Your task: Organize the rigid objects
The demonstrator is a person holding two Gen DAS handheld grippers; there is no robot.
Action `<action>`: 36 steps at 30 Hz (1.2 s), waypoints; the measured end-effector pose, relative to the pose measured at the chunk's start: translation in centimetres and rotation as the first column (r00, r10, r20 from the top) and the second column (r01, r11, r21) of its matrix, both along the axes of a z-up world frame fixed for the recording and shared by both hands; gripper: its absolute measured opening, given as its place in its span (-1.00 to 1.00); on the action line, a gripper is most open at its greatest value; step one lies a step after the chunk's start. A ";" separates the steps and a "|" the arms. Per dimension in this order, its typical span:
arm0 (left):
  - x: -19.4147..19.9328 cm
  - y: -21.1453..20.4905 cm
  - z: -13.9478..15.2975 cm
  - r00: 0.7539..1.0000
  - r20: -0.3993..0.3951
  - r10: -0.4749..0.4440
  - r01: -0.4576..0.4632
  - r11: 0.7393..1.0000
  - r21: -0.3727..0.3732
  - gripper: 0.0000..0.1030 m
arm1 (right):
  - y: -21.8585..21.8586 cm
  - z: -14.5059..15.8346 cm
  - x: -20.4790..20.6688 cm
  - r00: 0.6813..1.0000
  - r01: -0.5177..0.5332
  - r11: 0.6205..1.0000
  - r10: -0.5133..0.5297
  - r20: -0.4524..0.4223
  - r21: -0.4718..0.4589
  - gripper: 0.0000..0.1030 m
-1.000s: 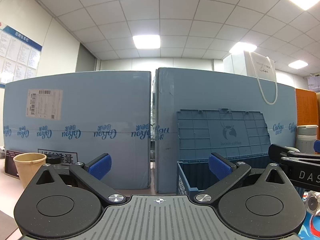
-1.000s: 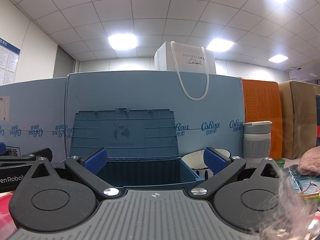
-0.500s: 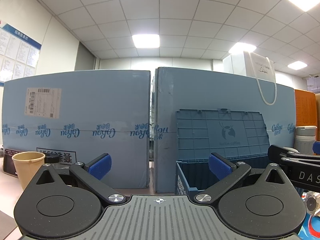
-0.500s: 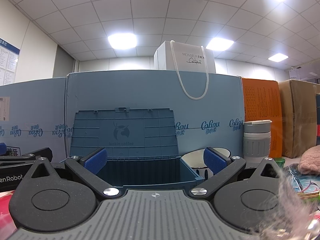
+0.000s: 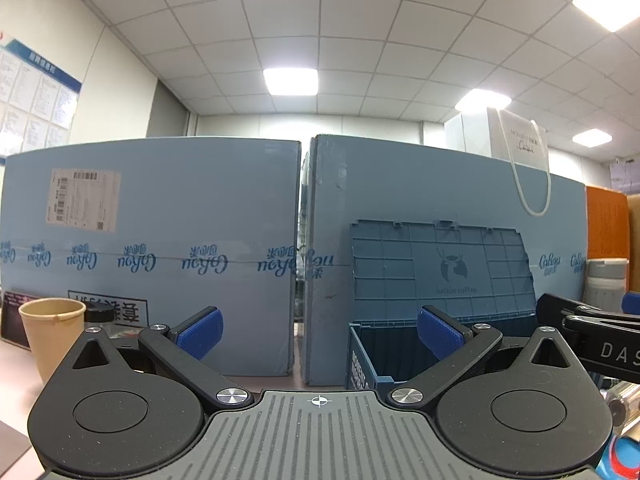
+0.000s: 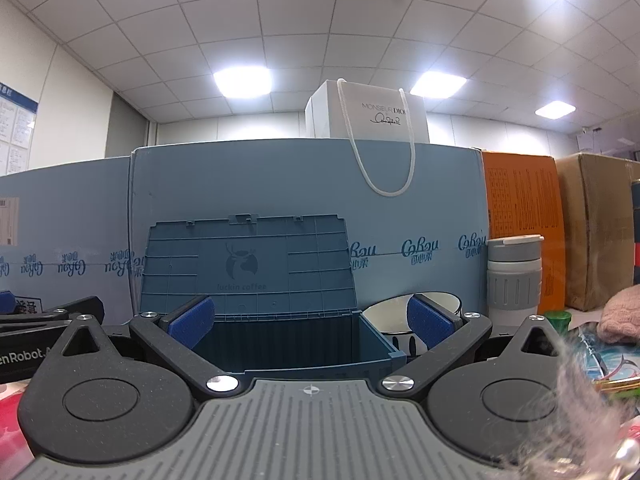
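Observation:
A dark blue storage box (image 6: 296,344) stands straight ahead in the right wrist view, its lid (image 6: 248,264) raised against the blue cartons behind. The same box (image 5: 384,356) sits right of centre in the left wrist view. My right gripper (image 6: 310,318) is open and holds nothing, low in front of the box. My left gripper (image 5: 318,332) is also open and holds nothing, aimed at the gap between two cartons. A tan paper cup (image 5: 50,332) stands at far left. A white bowl (image 6: 400,312) and a grey-white tumbler (image 6: 514,276) stand right of the box.
Tall light blue cartons (image 5: 160,248) wall off the back. A white gift bag (image 6: 368,116) sits on top of them. Orange (image 6: 520,220) and brown (image 6: 596,224) boxes stand at right. A pink knit item (image 6: 620,316) and fluffy clutter lie at the right edge.
The left wrist view has shifted slightly, so the paper cup sits a little further left. The right gripper has not visibly moved. Both stay open.

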State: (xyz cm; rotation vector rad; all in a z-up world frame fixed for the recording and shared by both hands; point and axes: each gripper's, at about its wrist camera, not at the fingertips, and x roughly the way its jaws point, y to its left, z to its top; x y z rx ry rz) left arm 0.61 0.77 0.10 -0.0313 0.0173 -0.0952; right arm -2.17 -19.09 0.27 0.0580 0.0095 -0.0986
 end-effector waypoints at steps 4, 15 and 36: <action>0.0 0.6 0.0 1.000 -0.004 -0.006 0.006 0.999 -0.035 1.00 | -0.8 0.0 -0.4 1.000 0.004 0.999 -0.005 0.012 0.052 1.00; -0.3 0.6 0.0 0.999 0.018 -0.043 0.044 0.998 -0.033 1.00 | -2.7 0.1 -1.3 1.000 0.009 0.985 -0.012 0.020 0.174 1.00; -2.2 2.2 1.4 0.940 0.039 -0.338 0.339 0.927 -0.160 1.00 | -7.5 5.8 -9.2 0.980 0.201 0.969 -0.197 -0.041 0.143 1.00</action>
